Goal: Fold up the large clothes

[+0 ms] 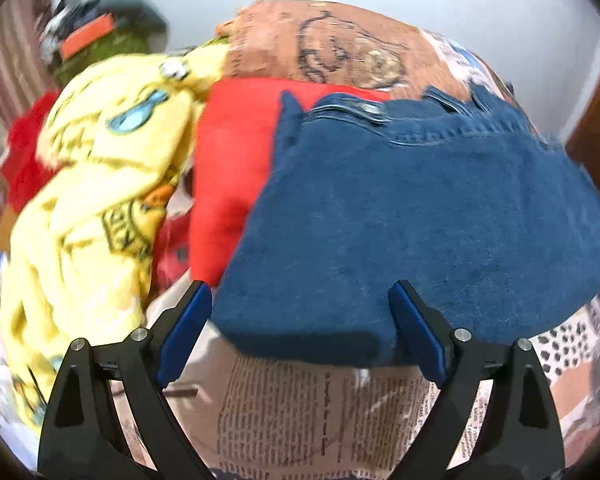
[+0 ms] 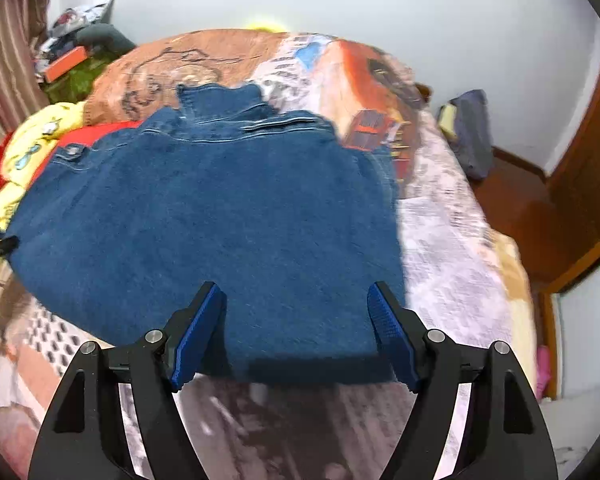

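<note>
A blue denim garment (image 1: 420,200) lies folded flat on the bed, its collar and metal buttons at the far end. My left gripper (image 1: 299,287) is open over the near left corner of the denim. That folded edge shows between the blue pads (image 1: 184,332), which do not press on it. In the right wrist view the same denim (image 2: 220,220) spreads out ahead. My right gripper (image 2: 295,288) is open over its near right part, pads (image 2: 394,340) wide apart and gripping nothing.
A printed bedspread (image 2: 452,240) covers the bed. Left of the denim lie a red garment (image 1: 228,168) and a crumpled yellow printed cloth (image 1: 100,184). Clutter (image 2: 76,52) sits at the far left by a striped curtain. Right of the bed are bare floor and a wooden door (image 2: 580,184).
</note>
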Available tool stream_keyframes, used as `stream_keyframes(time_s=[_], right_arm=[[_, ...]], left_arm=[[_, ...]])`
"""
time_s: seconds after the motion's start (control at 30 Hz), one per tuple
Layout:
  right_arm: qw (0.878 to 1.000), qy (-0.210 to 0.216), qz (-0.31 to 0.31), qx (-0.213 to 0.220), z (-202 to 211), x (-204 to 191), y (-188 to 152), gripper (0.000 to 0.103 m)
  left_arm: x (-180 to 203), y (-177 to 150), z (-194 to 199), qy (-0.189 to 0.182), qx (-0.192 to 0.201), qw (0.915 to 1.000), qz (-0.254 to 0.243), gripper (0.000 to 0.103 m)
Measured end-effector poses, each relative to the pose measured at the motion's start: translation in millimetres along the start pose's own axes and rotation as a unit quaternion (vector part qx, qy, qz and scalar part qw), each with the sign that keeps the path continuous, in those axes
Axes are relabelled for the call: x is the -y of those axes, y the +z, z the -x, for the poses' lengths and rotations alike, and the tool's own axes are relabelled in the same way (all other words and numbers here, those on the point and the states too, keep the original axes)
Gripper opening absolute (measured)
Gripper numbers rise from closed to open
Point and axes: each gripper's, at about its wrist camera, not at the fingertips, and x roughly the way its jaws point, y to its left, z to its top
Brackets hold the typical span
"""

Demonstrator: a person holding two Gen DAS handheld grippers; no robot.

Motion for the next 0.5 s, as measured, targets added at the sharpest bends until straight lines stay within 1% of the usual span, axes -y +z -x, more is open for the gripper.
stream_keyframes(time_s=[0.03,0.07,0.13,0.23,0.3,0.37,0.47,0.5], right_arm=[[1.0,-0.011,0.0,-0.001,0.8,0.5,-0.6,0.075],[1.0,-0.01,-0.001,-0.001,1.8,1.6,-2.3,0.075],[1.0,0.0,-0.015,-0.004,3.3,4.7,-3.4,0.075],[1.0,0.007,-0.029,-0.009,5.7,6.3,-2.5,0.075],[0.999,0.018,-0.033,-0.005,9.9,3.7,1.2,0.075],[0.999,0.026,-0.034,0.004,14.1,0.1,3.9,0.075],[0.999,0.036,-0.026,0.018,19.9,-10.5,9.1,0.075],[0.999,0.04,-0.025,0.021,20.0,-13.5,10.4,0.075]], left_arm=[[-4.9,-0.9,0.8,0.0,-0.001,0.9999,0.013,0.091],[-9.6,-2.3,1.6,-0.003,-0.002,0.9996,0.027,0.091],[-16.8,-5.5,3.2,-0.006,-0.006,0.9988,0.049,0.091],[-23.5,-9.9,6.2,-0.002,-0.014,0.9977,0.067,0.091],[-28.3,-13.2,11.3,-0.007,-0.015,0.9966,0.08,0.091],[-32.4,-15.7,16.1,-0.016,-0.017,0.9952,0.095,0.091],[-32.8,-21.3,22.6,-0.043,-0.02,0.9925,0.113,0.091],[-31.2,-24.0,23.6,-0.061,-0.022,0.9907,0.12,0.091]])
